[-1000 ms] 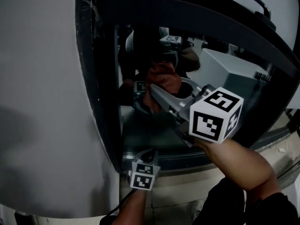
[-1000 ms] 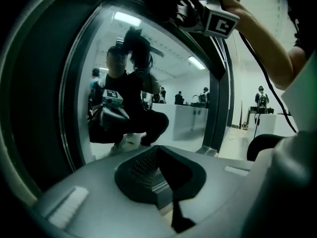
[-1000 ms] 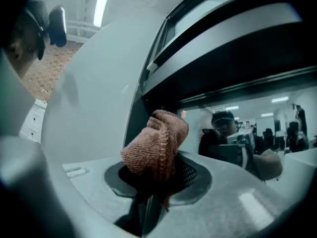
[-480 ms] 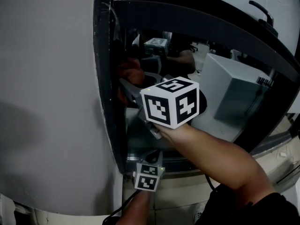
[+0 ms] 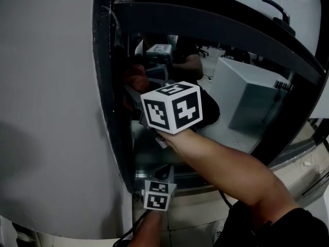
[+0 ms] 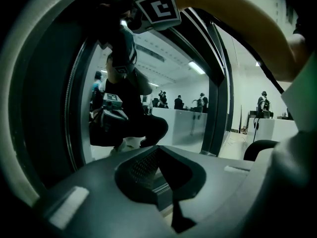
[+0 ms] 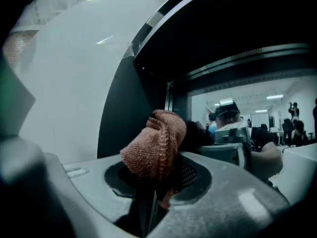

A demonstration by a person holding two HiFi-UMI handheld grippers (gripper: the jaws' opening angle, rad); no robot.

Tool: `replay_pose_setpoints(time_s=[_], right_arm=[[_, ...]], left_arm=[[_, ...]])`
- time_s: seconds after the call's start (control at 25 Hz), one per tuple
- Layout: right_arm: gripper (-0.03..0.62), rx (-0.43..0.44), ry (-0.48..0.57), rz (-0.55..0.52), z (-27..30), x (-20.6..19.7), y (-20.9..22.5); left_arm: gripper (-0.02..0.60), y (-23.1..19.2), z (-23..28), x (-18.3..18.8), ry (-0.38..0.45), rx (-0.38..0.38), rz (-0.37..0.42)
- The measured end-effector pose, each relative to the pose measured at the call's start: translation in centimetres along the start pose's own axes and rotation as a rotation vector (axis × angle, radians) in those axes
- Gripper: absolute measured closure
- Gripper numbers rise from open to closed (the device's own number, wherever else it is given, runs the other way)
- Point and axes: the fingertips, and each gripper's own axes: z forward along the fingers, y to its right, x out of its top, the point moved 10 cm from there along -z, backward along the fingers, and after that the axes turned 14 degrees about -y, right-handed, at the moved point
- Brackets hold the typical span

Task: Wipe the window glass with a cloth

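The window glass point(image 5: 154, 153) sits in a dark frame and mirrors the room. My right gripper point(image 5: 134, 91), with its marker cube in front, is up against the glass near the left edge of the frame. It is shut on a reddish-brown cloth point(image 5: 132, 79). In the right gripper view the bunched cloth point(image 7: 156, 145) stands out of the shut right gripper point(image 7: 153, 187), close to the glass point(image 7: 237, 108). My left gripper point(image 5: 163, 173) is low by the bottom of the frame. Seen in its own view, the left gripper point(image 6: 161, 182) is shut with nothing in it and faces the glass point(image 6: 173, 113).
A pale curved wall point(image 5: 51, 112) borders the dark window frame point(image 5: 107, 112) on the left. A grey box point(image 5: 247, 104) shows in the glass at the right. A dark handle point(image 5: 275, 9) sits at the top right. People and desks are mirrored in the pane.
My right gripper has carried the cloth leftward across the glass, from mid-pane to the left frame edge. The left gripper has stayed low at the sill.
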Motion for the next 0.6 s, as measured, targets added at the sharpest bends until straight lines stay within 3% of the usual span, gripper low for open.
replay_pose_setpoints(time_s=[0.6], right_arm=[[0.491, -0.012, 0.01, -0.011, -2.4, -0.8, 2.2]], left_arm=[[0.565, 0.1, 0.3, -0.3, -0.016, 0.001, 0.008]])
